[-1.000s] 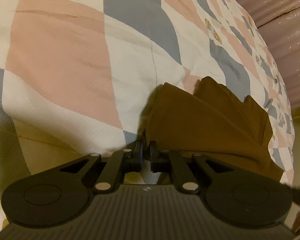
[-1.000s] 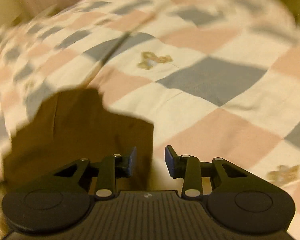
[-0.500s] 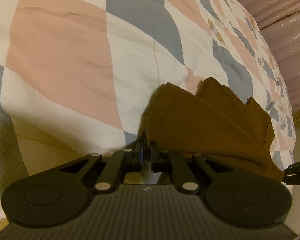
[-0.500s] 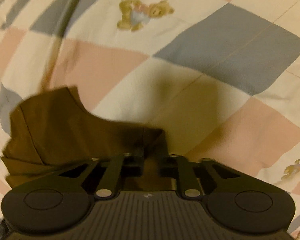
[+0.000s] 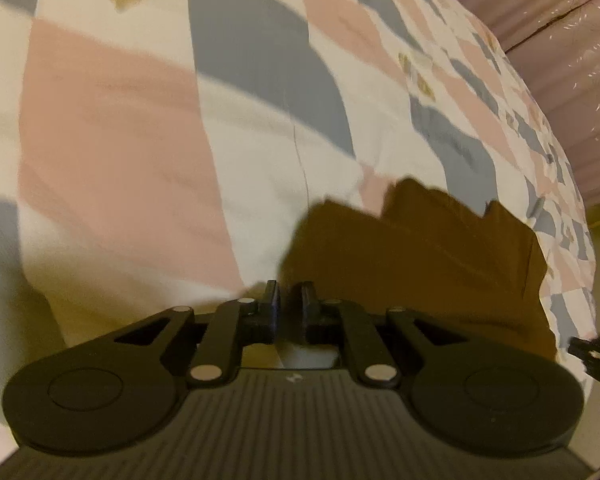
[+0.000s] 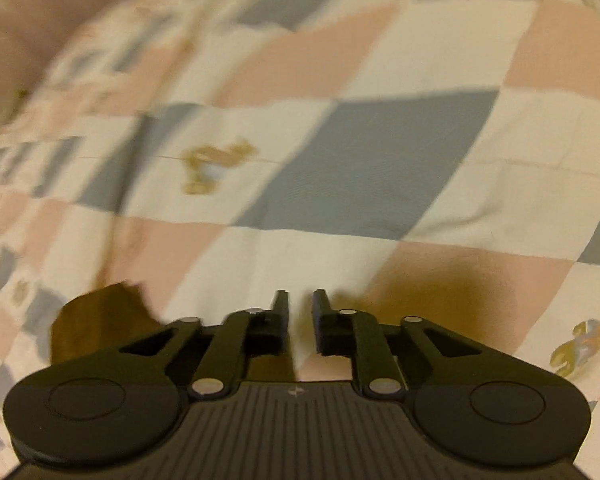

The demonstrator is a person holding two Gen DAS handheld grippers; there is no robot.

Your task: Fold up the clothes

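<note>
Garment (image 5: 411,256), brown and partly folded, lies on the checked bedspread (image 5: 112,128) near the bed's edge, just ahead of the left gripper (image 5: 291,294). Left jaws stand a narrow gap apart; whether cloth is pinched between them cannot be told. Right gripper (image 6: 300,304) has its jaws slightly parted with nothing between them, and the garment (image 6: 100,312) sits off to its left; this view is blurred. Fabric looks light, soft and floppy, likely to sag and shift. Best hold: a corner or hem edge, both layers pinched.
</note>
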